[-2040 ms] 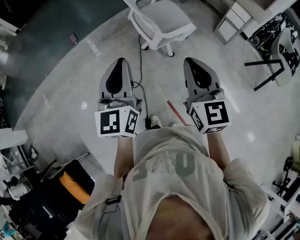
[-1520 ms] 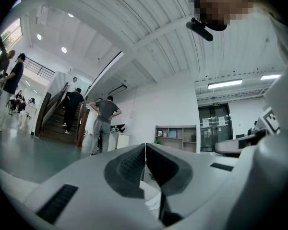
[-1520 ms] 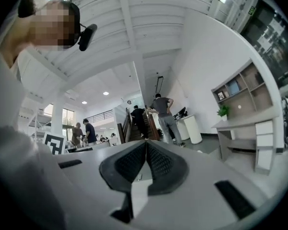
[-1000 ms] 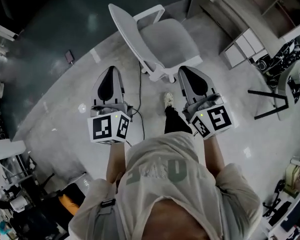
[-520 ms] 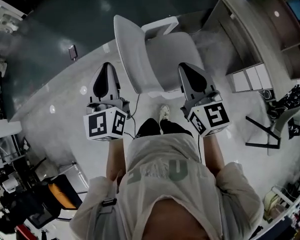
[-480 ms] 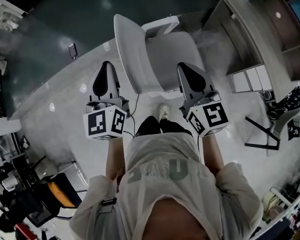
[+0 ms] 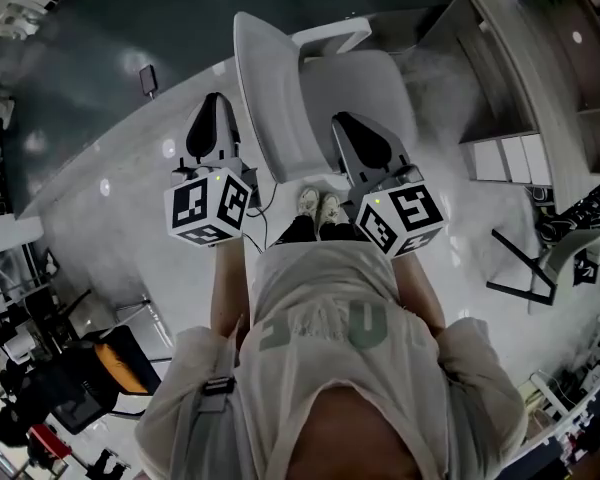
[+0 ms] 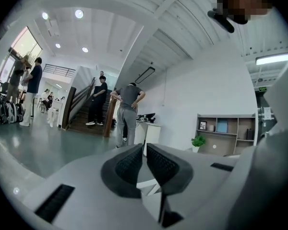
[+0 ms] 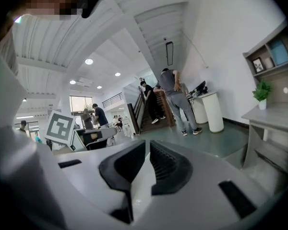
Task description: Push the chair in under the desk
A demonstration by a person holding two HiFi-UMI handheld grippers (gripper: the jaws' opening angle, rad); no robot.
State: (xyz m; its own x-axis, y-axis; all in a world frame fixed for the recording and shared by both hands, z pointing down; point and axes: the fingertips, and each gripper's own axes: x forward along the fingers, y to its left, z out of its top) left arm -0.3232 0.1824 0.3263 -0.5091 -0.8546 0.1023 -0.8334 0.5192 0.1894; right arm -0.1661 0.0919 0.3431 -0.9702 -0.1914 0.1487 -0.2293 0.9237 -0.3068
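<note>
The white office chair stands just ahead of me in the head view, its backrest (image 7: 268, 98) upright between my two grippers and its grey seat (image 7: 365, 76) beyond. My left gripper (image 7: 214, 101) is to the left of the backrest, jaws shut and empty. My right gripper (image 7: 339, 121) is on the backrest's right, over the seat's near edge, also shut on nothing. Whether either touches the chair I cannot tell. The desk (image 7: 525, 63) runs along the upper right. In the gripper views, the left gripper (image 8: 145, 158) and the right gripper (image 9: 148, 163) each show ribbed pads pressed together.
Low white drawers (image 7: 505, 158) sit under the desk, and a black-legged chair (image 7: 555, 253) stands at the right. A cable (image 7: 258, 203) trails on the floor by my feet. Equipment clutter (image 7: 70, 388) fills the lower left. People (image 8: 127, 109) stand by a staircase far ahead.
I have walked up to the chair: it has grown and slid down the head view, and the grippers now flank its backrest. Both jaws stayed shut.
</note>
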